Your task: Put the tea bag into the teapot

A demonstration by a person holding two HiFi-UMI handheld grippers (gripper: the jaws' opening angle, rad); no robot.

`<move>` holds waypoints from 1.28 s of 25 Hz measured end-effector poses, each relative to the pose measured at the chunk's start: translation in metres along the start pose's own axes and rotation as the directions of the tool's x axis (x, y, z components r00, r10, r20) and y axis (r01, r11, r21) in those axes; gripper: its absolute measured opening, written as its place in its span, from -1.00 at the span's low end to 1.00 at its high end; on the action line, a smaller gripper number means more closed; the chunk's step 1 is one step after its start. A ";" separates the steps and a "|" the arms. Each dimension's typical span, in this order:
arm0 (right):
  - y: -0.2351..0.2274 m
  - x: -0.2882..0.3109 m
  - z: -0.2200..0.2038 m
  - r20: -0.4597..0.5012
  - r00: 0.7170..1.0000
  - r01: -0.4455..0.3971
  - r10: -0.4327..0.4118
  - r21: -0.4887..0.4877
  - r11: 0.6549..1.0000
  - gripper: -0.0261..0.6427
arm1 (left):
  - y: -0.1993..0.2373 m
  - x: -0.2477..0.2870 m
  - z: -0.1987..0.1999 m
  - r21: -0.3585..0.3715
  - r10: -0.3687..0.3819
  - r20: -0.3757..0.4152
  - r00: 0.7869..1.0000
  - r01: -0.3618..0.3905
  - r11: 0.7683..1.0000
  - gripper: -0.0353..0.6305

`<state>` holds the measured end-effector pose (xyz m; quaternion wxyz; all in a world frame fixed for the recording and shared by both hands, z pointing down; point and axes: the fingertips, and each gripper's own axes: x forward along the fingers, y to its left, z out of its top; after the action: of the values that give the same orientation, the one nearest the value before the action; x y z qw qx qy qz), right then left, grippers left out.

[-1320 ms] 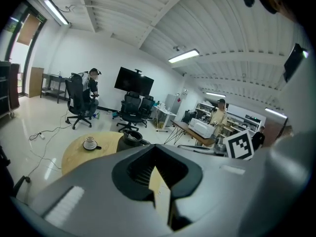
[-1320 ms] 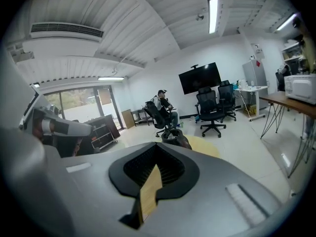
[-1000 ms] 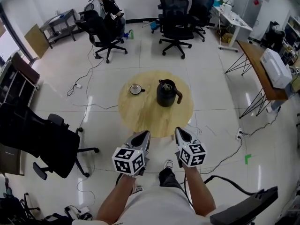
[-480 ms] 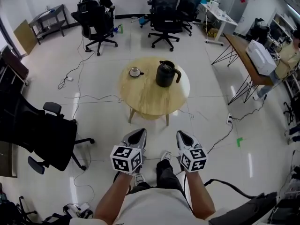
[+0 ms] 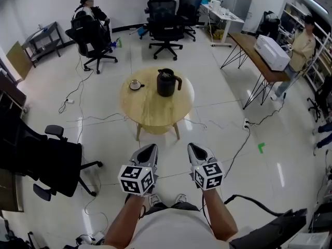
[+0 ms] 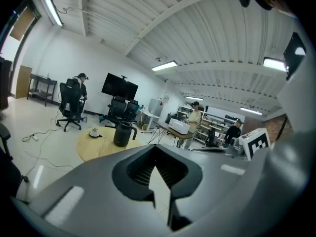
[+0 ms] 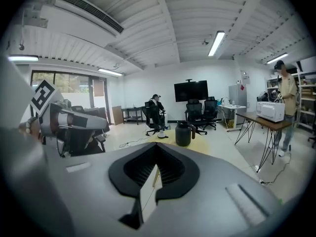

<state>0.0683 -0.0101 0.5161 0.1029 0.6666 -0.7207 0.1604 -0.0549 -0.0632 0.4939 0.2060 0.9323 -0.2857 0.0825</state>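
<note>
Both left gripper (image 5: 149, 149) and right gripper (image 5: 193, 148) narrow, empty; approach step, next likely reach teapot (image 5: 166, 83) at 12 o'clock.

Teapot (image 5: 166, 83): black, squat, cylindrical, standing upright on the round wooden table (image 5: 150, 113), at about 1 o'clock from the table's centre. Handle points toward 3 o'clock.
</note>
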 end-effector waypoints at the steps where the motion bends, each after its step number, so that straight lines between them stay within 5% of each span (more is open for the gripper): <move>1: -0.004 -0.005 0.002 0.006 1.000 -0.002 0.002 -0.004 1.000 -0.92 | -0.004 0.002 0.002 0.010 0.007 0.006 1.000 -0.007 1.000 -0.86; 13: -0.015 -0.027 0.006 0.030 0.998 -0.061 0.061 0.015 0.998 -0.92 | -0.037 0.006 0.005 0.047 0.059 0.008 0.998 -0.059 0.997 -0.86; 32: -0.023 -0.022 0.007 0.029 0.998 -0.060 0.059 0.033 0.998 -0.92 | -0.035 0.009 0.005 0.010 0.064 0.019 0.998 -0.064 0.998 -0.86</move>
<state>0.0939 0.0060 0.5037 0.0767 0.6486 -0.7387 0.1665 -0.0270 -0.0433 0.4800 0.1958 0.9245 -0.3168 0.0817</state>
